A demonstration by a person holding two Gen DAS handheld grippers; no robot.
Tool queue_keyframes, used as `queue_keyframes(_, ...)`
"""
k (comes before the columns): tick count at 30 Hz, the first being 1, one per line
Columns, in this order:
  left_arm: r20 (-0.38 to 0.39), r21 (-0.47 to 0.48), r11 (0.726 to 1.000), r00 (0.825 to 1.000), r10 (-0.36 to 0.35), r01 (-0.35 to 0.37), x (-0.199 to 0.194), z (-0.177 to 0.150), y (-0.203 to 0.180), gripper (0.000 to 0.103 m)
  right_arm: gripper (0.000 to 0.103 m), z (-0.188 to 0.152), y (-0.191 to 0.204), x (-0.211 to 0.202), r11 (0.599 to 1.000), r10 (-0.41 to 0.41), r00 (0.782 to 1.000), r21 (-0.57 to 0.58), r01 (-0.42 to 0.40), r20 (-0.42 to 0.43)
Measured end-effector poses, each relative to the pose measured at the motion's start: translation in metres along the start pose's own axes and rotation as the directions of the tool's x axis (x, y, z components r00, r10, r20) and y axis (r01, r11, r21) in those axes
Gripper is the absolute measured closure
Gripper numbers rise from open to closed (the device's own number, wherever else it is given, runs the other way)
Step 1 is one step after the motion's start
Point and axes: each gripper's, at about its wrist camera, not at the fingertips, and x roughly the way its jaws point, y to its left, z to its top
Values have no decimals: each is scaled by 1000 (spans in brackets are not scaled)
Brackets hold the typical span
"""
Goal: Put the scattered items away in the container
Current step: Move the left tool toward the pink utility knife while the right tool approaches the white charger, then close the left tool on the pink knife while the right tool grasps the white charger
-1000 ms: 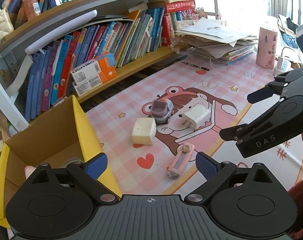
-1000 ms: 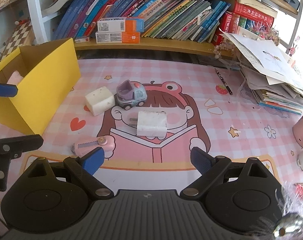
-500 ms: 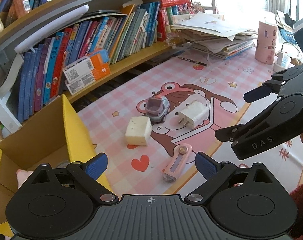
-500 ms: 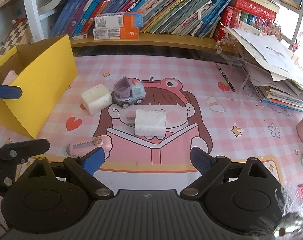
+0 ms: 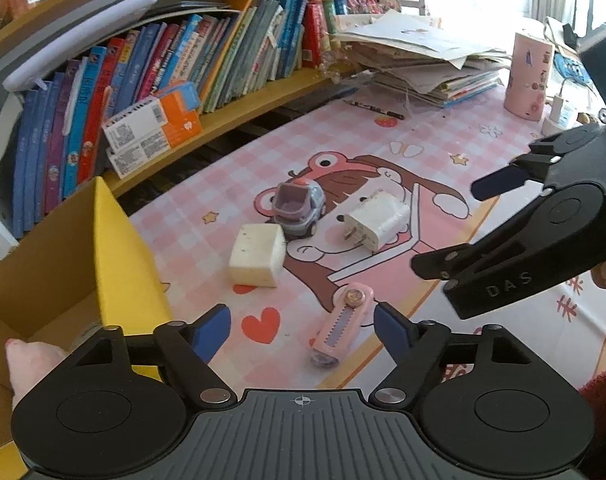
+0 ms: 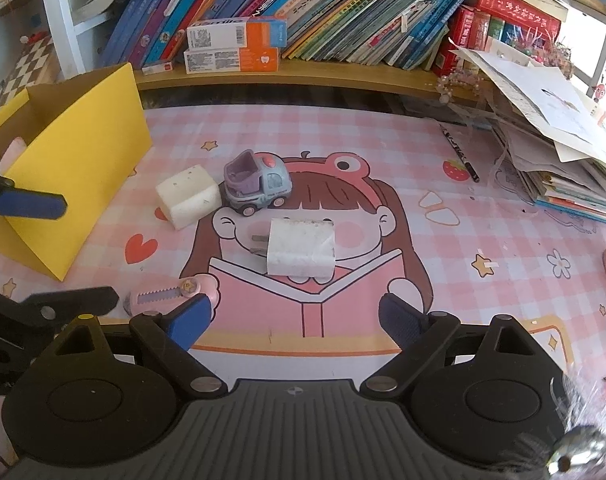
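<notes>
A yellow cardboard box [image 5: 115, 248] [image 6: 83, 168] stands open at the left of the pink mat, with a pink item [image 5: 31, 356] inside. On the mat lie a cream foam block [image 5: 257, 256] [image 6: 189, 196], a purple toy car [image 5: 299, 208] [image 6: 255, 188], a white plug adapter [image 5: 377, 220] [image 6: 301, 250] and a pink utility knife [image 5: 343, 324] [image 6: 171, 294]. My left gripper [image 5: 303, 330] is open, with the knife between its fingertips just ahead. My right gripper [image 6: 295, 320] is open and empty, near the adapter.
A low shelf of books [image 6: 303, 12] with orange-white boxes [image 5: 151, 120] [image 6: 235, 44] runs along the back. A paper stack [image 6: 551, 128] lies at the right, with a black pen [image 6: 459, 152] and a pink cup [image 5: 529, 76].
My left gripper has swung right, away from the box, and come nearer the knife. My right gripper has moved in slightly towards the adapter. Both stay open.
</notes>
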Motion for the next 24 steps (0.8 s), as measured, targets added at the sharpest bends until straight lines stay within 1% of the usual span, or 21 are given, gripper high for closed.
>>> queue_keyframes(6,-24,2,999,999,-35,35,10,-1,-4,30,12,3,0,8,1000,2,1000,-7,-2,-8)
queue_keyframes(10,-46,0,998,997,-57,57,19,-3,-8,41,13,5,-2,15,1000,-6,1000,-10,6,-13)
queue_keyframes(13,-61,8,997,996,-72,73,26,-4,-12,42,15,8,-4,21,1000,-16,1000,-6,16,-14)
queue_keyframes(24,-93,20,996,992,-83,85,47,-4,-14,42,19,17,-9,40,1000,-17,999,-17,17,-29)
